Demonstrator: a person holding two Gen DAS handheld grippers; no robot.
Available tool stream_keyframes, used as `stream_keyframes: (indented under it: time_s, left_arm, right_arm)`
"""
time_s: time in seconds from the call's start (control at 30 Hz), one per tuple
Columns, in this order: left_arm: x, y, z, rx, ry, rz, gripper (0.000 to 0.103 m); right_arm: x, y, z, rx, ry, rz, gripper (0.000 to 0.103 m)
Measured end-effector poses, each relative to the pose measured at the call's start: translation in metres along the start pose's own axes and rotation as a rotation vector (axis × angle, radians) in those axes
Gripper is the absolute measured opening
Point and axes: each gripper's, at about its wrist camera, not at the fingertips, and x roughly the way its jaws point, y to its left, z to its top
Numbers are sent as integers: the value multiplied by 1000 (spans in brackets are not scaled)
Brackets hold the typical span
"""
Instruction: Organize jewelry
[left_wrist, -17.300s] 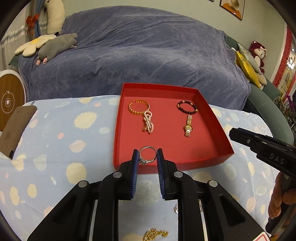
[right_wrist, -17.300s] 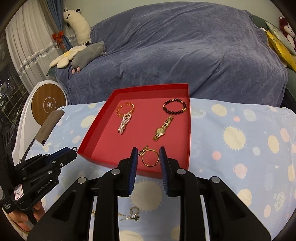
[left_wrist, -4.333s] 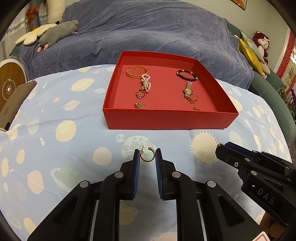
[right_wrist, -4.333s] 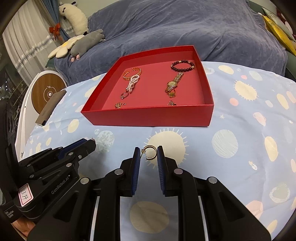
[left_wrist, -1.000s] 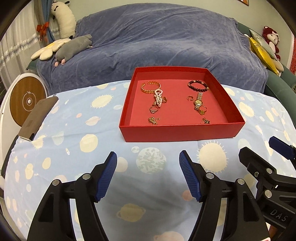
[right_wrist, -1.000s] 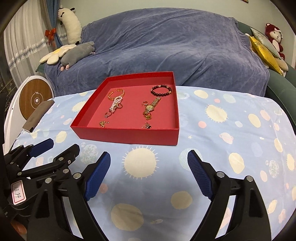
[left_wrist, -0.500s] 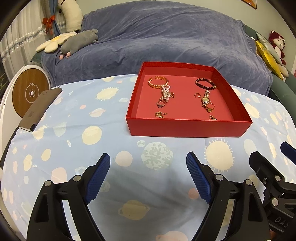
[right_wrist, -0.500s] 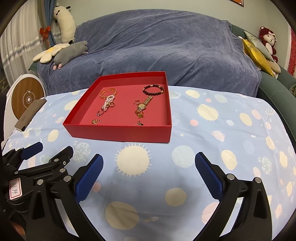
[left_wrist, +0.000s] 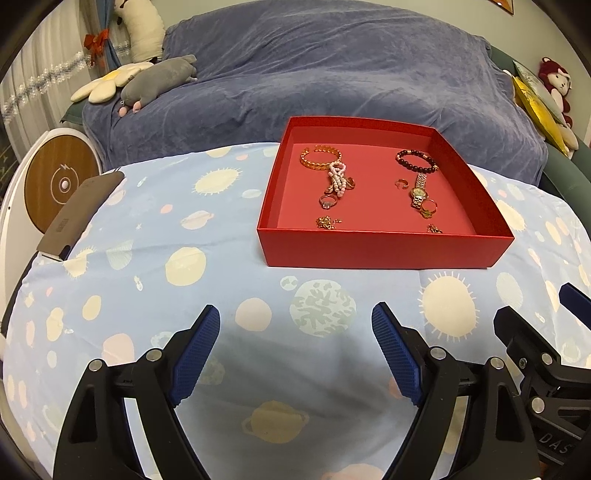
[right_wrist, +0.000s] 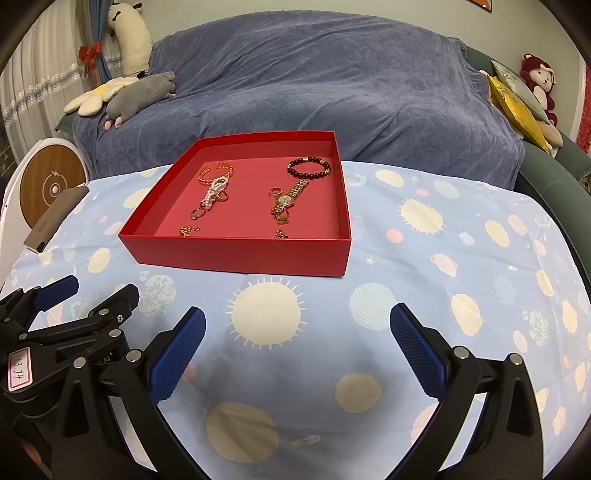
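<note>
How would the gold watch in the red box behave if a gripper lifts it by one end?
The watch has a linked metal band lying stretched out straight, so it would probably hang limp, not stiff. The round case would likely weigh down the middle and swing. The shiny links may slip between the pads, and a ring lying against its near end might get dragged along.

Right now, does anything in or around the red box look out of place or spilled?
Nothing stands out. The jewelry lies in two rough columns inside the red box, none visible on the tablecloth. Both claws, left and right, are open and empty.
</note>
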Motion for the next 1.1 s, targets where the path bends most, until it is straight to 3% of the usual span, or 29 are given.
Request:
stream_keyframes:
  time_s: [1.1]
  left_arm:
    - [-3, -8, -4, 23, -2, 11, 82]
  right_arm:
    - [-8, -5, -6, 14, -14, -18, 98]
